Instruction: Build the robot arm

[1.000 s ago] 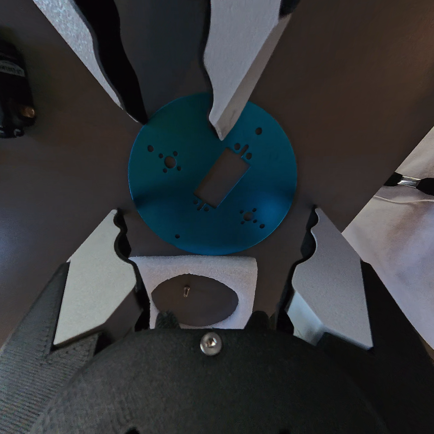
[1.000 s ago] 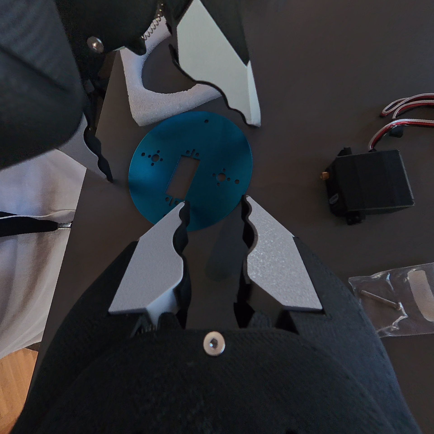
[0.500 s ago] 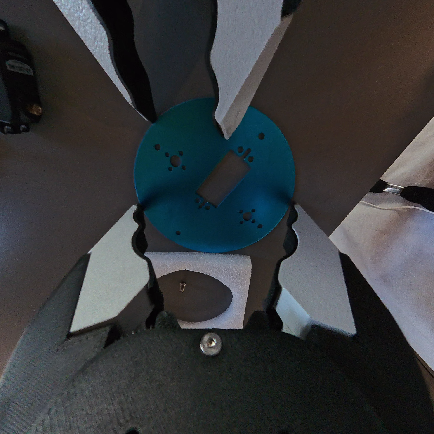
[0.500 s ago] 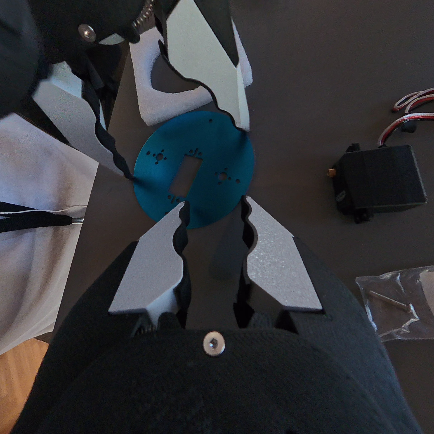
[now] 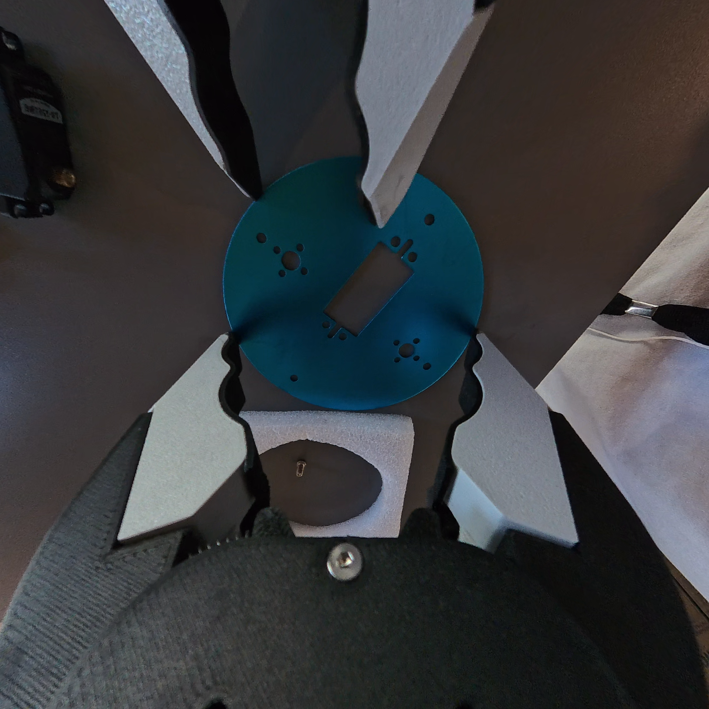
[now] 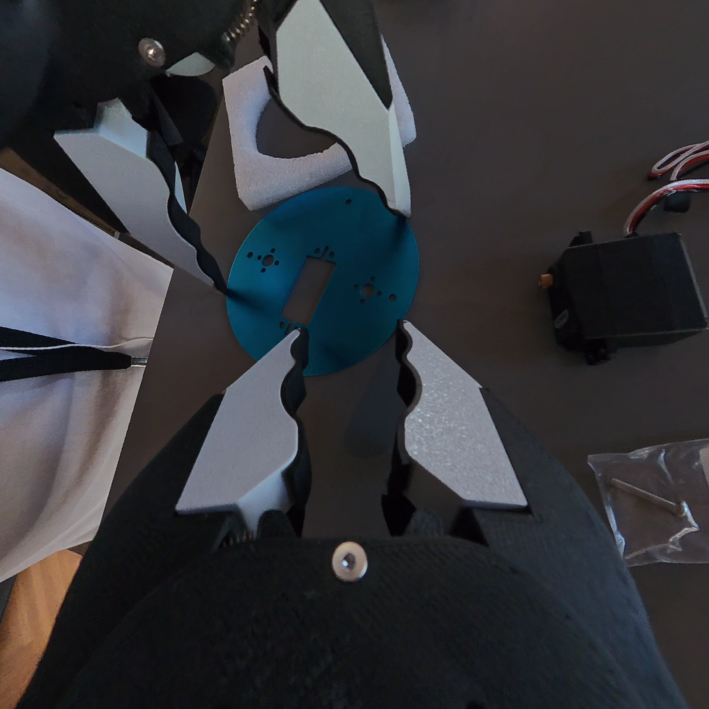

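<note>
the left hand-held gripper (image 5: 351,335) is spread wide, its two tips at opposite edges of the blue round plate (image 5: 351,291); they look to be touching or just beside its rim, but whether they press on it cannot be told. the plate lies flat on the dark counter (image 5: 115,307), not lifted, with a rectangular slot and clusters of small holes cut through it. just nearer than the plate, between the left fingers, sits a white foam block (image 5: 330,426) with an oval cut-out, and a tiny metal pin (image 5: 300,469) lies inside that hollow. from the far side the right hand-held gripper (image 6: 349,326) also stands apart, one tip over the plate near the slot, the other at or just off its edge; contact is hard to judge. so the plate is flanked by both grippers and gripped by neither, as far as shows. farther out lie a black servo (image 6: 629,291) with red and white wires (image 6: 675,184), cut off by the frame, and a clear plastic bag (image 6: 652,502) holding a long screw. white cloth (image 6: 57,326) and a black strap (image 6: 57,364) lie beyond the counter's edge. the servo's label is too small to matter.
</note>
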`<state>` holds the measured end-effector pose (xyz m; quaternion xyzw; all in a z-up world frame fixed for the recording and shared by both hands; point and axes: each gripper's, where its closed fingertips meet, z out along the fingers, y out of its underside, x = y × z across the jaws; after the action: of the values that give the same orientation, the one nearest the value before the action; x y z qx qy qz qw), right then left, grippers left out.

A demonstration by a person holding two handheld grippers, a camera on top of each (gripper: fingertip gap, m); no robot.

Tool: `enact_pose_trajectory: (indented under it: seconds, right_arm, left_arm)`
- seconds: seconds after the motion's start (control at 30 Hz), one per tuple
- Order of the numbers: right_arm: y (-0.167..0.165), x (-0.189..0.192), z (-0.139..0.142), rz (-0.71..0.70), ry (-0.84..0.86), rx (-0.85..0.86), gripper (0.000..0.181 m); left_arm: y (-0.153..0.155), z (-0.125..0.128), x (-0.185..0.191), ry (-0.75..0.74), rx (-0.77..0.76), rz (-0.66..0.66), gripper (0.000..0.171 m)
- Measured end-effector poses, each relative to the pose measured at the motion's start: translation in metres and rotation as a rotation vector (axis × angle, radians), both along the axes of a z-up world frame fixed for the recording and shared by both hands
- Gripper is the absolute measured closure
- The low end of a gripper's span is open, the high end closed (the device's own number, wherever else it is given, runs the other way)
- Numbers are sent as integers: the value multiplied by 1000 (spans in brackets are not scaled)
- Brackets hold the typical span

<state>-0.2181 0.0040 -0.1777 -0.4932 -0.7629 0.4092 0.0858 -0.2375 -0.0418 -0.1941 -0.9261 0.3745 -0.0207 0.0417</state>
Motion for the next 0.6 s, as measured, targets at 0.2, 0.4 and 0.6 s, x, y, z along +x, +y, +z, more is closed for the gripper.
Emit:
enact_pose_trajectory:
  seconds: [0.2, 0.4, 0.6]
  right_arm:
    - [-6, 7, 0, 121, 84, 137, 121]
    - [-27, 25, 33, 179, 425, 284, 121]
    - [-55, 27, 24, 220, 540, 552, 123]
  left_arm:
    - [4, 2, -3, -19, 12, 16, 65]
    - [4, 2, -3, -43, 40, 20, 66]
    - [4, 2, -3, -43, 39, 17, 65]
